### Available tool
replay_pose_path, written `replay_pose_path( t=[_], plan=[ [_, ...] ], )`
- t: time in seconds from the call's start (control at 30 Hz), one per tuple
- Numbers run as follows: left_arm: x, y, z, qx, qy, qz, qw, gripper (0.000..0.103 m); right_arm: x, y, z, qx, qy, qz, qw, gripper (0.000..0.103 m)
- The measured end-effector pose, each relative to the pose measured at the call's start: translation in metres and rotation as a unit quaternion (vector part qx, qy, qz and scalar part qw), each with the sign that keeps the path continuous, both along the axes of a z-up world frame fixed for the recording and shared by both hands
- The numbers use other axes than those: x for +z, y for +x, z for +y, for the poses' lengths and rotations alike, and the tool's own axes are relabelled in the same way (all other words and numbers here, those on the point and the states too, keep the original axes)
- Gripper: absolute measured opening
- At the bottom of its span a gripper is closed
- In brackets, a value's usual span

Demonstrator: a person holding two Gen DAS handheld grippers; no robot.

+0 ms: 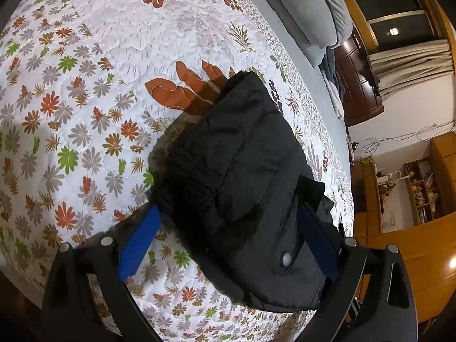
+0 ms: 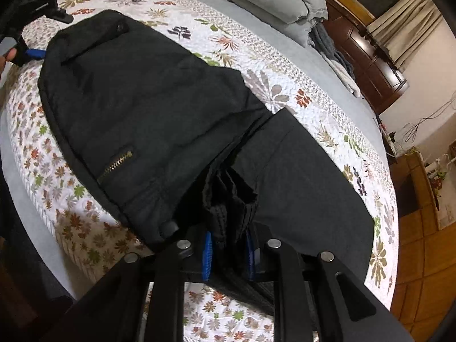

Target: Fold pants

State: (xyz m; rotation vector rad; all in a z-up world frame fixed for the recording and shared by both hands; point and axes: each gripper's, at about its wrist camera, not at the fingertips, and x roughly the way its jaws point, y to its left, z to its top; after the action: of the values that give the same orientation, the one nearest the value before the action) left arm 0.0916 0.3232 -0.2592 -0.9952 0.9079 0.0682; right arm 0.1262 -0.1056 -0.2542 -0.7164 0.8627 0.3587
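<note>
Black pants [image 2: 148, 91] lie part-folded on the floral quilt [image 1: 85, 85] of the bed. The right claw [image 2: 228, 256] is clenched on a bunch of leg fabric; the left claw [image 1: 228, 245] gapes wide astride the waist end, gripping nothing. Looks mid-fold: next, lay that bunch flat. Long axis runs claw to claw.

You're getting warm indoor light with a lamp glaring in the window [image 1: 393, 31] and a hot spot on the wooden cabinet [image 1: 451, 262], the black pants [image 1: 242, 171] swallowing detail and shadowing the quilt [image 1: 85, 99], while both fisheye views bow hard and darken at their corners.
</note>
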Motion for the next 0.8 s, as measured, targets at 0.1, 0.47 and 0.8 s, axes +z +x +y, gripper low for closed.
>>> replay_pose_path(
  t=[0.1, 0.47, 0.8],
  plan=[
    [0.000, 0.000, 0.002, -0.001, 0.000, 0.002, 1.0000, 0.095, -0.005, 0.001, 0.000, -0.004, 0.002, 0.008, 1.000, 0.021],
    [0.001, 0.017, -0.003, -0.004, 0.003, 0.015, 0.9999, 0.096, 0.014, -0.027, -0.010, 0.018, 0.054, 0.012, 0.998, 0.045],
    [-0.003, 0.025, -0.001, 0.007, -0.005, 0.003, 1.0000, 0.098, 0.075, -0.003, -0.067, -0.023, 0.191, 0.033, 0.981, 0.052]
  ],
)
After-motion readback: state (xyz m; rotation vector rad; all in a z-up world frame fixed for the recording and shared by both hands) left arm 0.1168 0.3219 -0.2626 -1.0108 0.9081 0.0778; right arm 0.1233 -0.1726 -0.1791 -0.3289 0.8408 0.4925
